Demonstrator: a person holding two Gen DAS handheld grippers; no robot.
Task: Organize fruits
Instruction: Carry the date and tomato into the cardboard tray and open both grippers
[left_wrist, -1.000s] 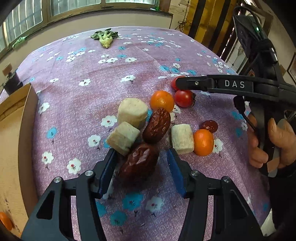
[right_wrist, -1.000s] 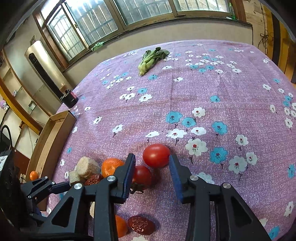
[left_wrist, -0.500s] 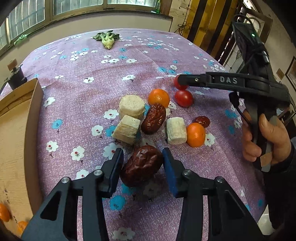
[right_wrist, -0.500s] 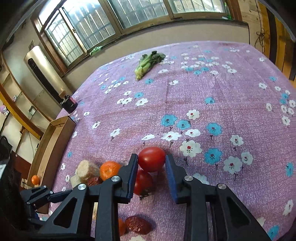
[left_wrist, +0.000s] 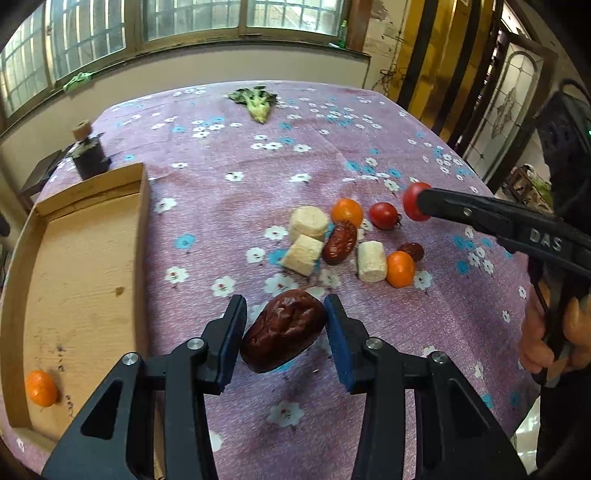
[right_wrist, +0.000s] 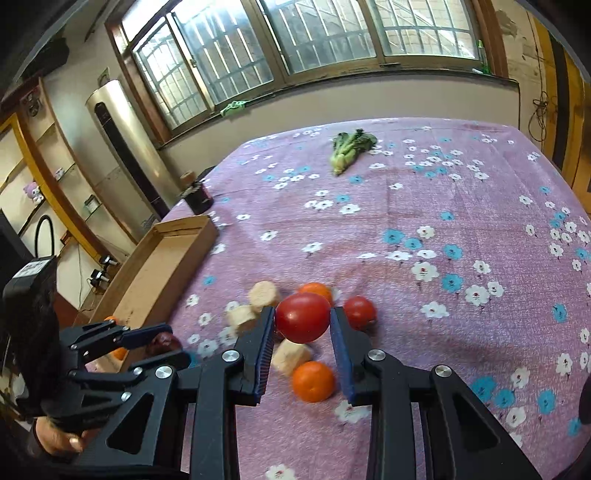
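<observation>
My left gripper (left_wrist: 286, 325) is shut on a large dark red date (left_wrist: 283, 334) and holds it above the flowered cloth, to the right of the wooden tray (left_wrist: 85, 280). My right gripper (right_wrist: 302, 326) is shut on a red tomato (right_wrist: 303, 317), lifted above the fruit pile; it also shows in the left wrist view (left_wrist: 413, 202). On the cloth lie a second tomato (left_wrist: 384, 216), two oranges (left_wrist: 346, 211) (left_wrist: 400, 268), a date (left_wrist: 339, 242), a small date (left_wrist: 412, 251) and three pale corn-like chunks (left_wrist: 308, 223).
One orange (left_wrist: 40, 387) lies in the tray's near left corner. A green leafy vegetable (left_wrist: 255, 101) lies at the far end of the table. A dark small object (left_wrist: 88, 155) stands beyond the tray. The table's right edge drops off near my right hand.
Both grippers closed and rose: the left lifted the big date off the cloth and drew back, the right lifted the tomato from the pile.
</observation>
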